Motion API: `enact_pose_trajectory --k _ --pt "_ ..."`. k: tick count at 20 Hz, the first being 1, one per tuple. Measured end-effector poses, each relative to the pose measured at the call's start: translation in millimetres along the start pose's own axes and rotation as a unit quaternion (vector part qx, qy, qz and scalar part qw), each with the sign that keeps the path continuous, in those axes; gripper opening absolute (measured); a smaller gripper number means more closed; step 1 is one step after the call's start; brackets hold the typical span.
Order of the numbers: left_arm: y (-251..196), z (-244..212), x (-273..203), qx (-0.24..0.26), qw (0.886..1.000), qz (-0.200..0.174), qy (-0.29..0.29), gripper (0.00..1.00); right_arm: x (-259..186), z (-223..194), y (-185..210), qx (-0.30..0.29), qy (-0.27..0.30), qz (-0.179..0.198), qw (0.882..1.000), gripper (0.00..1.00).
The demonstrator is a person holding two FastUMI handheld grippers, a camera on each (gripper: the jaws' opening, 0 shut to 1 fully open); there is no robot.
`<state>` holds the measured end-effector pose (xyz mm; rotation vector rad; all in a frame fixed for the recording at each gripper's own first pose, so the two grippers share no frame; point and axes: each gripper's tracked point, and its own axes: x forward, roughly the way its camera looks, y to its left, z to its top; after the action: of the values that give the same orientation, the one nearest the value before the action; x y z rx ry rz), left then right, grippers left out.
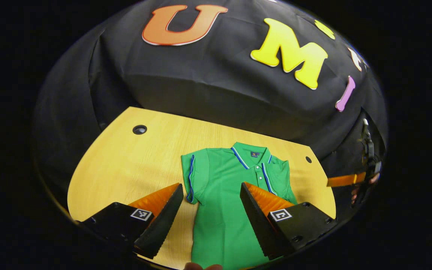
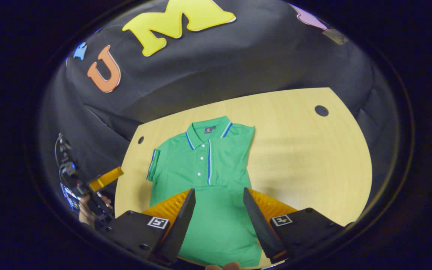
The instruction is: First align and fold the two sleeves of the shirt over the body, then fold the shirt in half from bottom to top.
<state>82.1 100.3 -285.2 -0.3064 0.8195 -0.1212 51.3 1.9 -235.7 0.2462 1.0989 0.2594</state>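
1. While it lies flat and face up on the tabletop (image 2: pixel 306 150), the green polo shirt (image 2: pixel 204 176) has its collar toward the far edge, by the black cloth wall (image 2: pixel 238 71), and its hem at the near edge.
2. One sleeve (image 2: pixel 153 165) is spread outward, its blue-trimmed cuff pointing to the far corner with the small round hole (image 2: pixel 140 140); in the left gripper view that same sleeve (image 1: pixel 193 178) seems doubled over on the shirt's (image 1: pixel 223 195) shoulder, so its exact lay is hard to tell.
3. On the opposite side the shirt ends in a straight edge, with the other sleeve apparently tucked in over the body.
4. Bare tabletop (image 1: pixel 133 165) stretches well out from that straight side to a second round hole (image 2: pixel 321 110) near the far corner.
5. Above the lower body of the shirt hangs the right tool (image 2: pixel 216 204), its fingers spread apart with green fabric visible between them and nothing gripped.
6. Near the spread sleeve the left tool (image 1: pixel 212 198) is also agape, one finger over bare wood and the other over the shirt's chest, clasping nothing.
7. Past the tabletop's side edge, the left tool (image 2: pixel 105 179) appears again in the right gripper view, gripped by a hand (image 2: pixel 88 208), and the right tool (image 1: pixel 345 180) appears likewise in the left gripper view.
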Motion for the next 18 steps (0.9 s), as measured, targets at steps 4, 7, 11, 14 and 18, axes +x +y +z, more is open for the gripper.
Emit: enact_pose_trajectory --k 4,7,11,14,18 --pt "26.8 -17.5 42.1 -0.043 0.997 0.0 0.071 0.98 -22.3 -46.6 -23.9 -0.053 0.018 -0.025 0.998 0.82" --pt "38.8 -24.1 67.5 -0.043 0.994 0.006 0.098 0.98 -38.8 -72.6 -27.8 -0.074 0.022 -0.032 0.997 0.96" --pt "45.7 -35.7 96.8 -0.024 0.992 0.018 0.126 0.93 -52.0 -87.3 -25.2 -0.061 0.009 -0.027 0.998 0.96" --pt "47.8 -36.3 110.9 -0.021 0.99 0.024 0.138 0.88 -52.9 -95.9 -33.1 -0.025 0.014 -0.021 0.999 0.96" --pt "57.2 -41.1 124.6 -0.002 0.986 0.044 0.159 0.66 -66.8 -96.1 -52.8 -0.008 0.005 -0.036 0.999 0.96"
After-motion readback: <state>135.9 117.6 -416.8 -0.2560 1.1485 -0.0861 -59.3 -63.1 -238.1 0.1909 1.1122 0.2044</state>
